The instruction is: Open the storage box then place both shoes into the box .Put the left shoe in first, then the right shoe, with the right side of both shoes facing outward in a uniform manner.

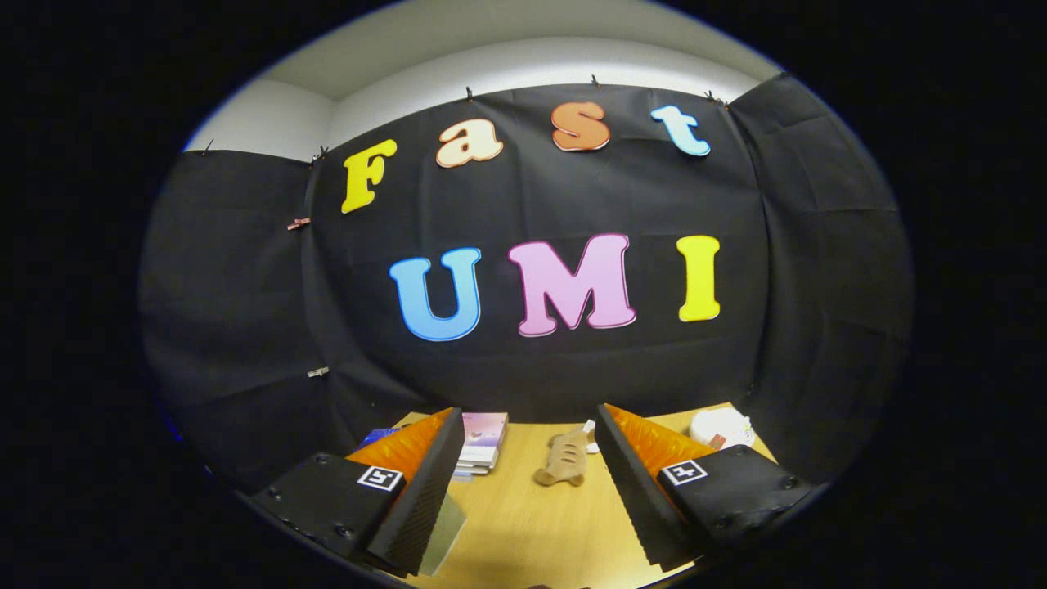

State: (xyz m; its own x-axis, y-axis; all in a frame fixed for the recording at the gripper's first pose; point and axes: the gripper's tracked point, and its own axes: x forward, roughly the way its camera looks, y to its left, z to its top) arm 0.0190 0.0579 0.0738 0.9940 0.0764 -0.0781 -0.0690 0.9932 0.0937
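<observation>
hovering claw (527,483) wide open, gripping nothing, facing tan plush toy (563,460) lying on light wooden tabletop (532,523); stage unclear.

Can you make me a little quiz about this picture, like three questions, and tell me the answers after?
1. True or false: the claw is squeezing the tan toy.
2. What lies beyond the left finger, at the back of the wooden table?
A. a stack of books
B. a cup
C. a banana
3. Fill in: the white object sits beyond the ____ finger.

Key
1. False. The claw is open and holds nothing; the toy lies on the table beyond the fingers.
2. A, the stack of books.
3. Right.
</observation>
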